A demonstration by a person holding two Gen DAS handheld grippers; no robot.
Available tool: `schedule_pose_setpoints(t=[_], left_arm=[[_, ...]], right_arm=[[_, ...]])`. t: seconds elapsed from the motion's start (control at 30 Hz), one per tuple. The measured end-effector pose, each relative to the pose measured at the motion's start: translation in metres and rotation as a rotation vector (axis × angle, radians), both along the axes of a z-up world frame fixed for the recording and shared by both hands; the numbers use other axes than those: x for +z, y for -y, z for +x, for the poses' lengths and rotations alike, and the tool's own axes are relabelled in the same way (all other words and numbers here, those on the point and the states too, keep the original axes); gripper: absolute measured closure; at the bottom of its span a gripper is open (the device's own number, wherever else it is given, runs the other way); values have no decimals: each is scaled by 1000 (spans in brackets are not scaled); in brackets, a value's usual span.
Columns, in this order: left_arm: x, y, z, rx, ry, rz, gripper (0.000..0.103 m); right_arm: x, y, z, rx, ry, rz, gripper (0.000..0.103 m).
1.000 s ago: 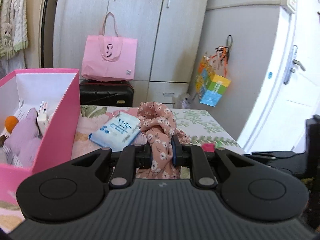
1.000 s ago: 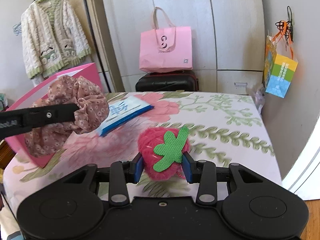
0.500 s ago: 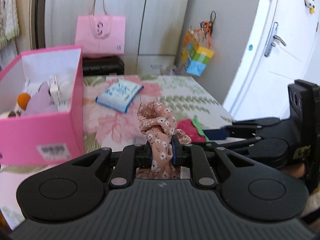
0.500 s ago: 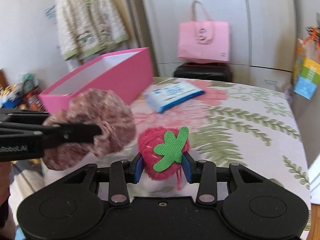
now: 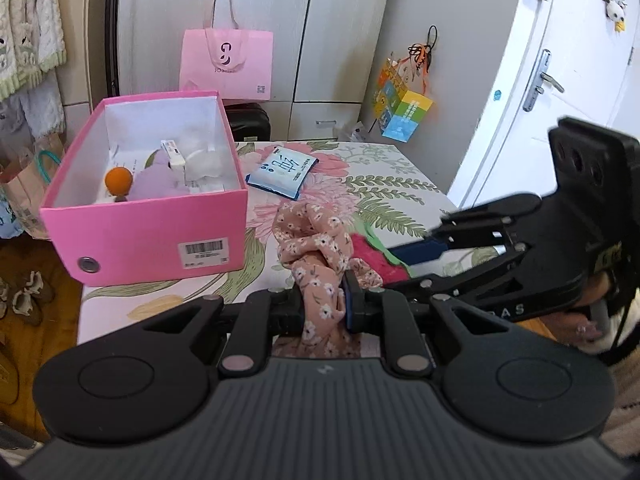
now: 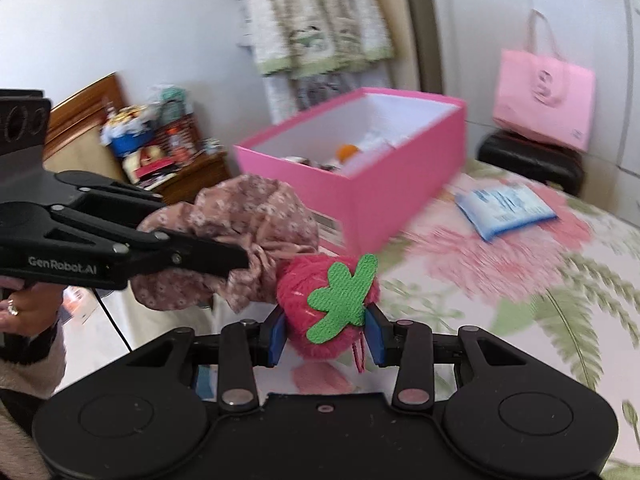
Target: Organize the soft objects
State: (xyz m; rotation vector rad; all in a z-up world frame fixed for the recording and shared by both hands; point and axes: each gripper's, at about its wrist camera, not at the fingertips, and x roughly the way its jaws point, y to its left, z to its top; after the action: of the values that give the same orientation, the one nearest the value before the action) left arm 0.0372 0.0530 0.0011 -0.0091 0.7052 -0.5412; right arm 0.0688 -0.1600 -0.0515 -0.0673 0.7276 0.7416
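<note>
My left gripper (image 5: 323,300) is shut on a pink floral scrunchie (image 5: 316,244) and holds it in the air near the table's front edge. The scrunchie also shows in the right wrist view (image 6: 236,236). My right gripper (image 6: 326,334) is shut on a red knitted strawberry (image 6: 320,316) with a green felt leaf; it shows in the left wrist view (image 5: 370,256) just right of the scrunchie. An open pink box (image 5: 148,236) stands to the left on the flowered table (image 5: 392,196), with a purple plush, an orange ball and other items inside.
A blue-white tissue pack (image 5: 282,170) lies on the table behind the scrunchie. A pink bag (image 5: 226,64) on a black suitcase stands against the wardrobe. A white door (image 5: 560,80) is at the right. A cluttered wooden shelf (image 6: 156,152) stands beyond the box.
Both grippers have drawn back from the table and turned left toward the pink box, each still holding its item. The box now shows fully in both views.
</note>
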Motion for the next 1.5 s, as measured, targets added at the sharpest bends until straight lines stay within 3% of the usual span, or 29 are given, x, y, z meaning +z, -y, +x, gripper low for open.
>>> schedule_pose_setpoints(t=[0.3, 0.47, 0.67, 0.8, 0.9, 1.1, 1.3, 1.5], left_arm=[[35, -27, 7, 47, 104, 18, 88], [35, -43, 36, 101, 152, -86, 88], [30, -51, 81, 166, 195, -86, 88], [29, -66, 119, 158, 172, -184, 88], [27, -73, 143, 179, 162, -205, 88], [13, -77, 194, 231, 92, -137, 88], [-12, -84, 237, 301, -14, -37, 88], [-16, -88, 242, 348, -3, 5, 87]], right_arm=[[43, -32, 5, 57, 114, -21, 58], [51, -44, 25, 16, 211, -3, 57], [52, -58, 68, -8, 246, 19, 58], [55, -61, 109, -66, 228, 30, 57], [56, -62, 146, -81, 178, 33, 58], [37, -81, 190, -41, 107, -42, 58], [18, -109, 201, 2, 142, -180, 58], [17, -126, 211, 45, 151, -193, 58]])
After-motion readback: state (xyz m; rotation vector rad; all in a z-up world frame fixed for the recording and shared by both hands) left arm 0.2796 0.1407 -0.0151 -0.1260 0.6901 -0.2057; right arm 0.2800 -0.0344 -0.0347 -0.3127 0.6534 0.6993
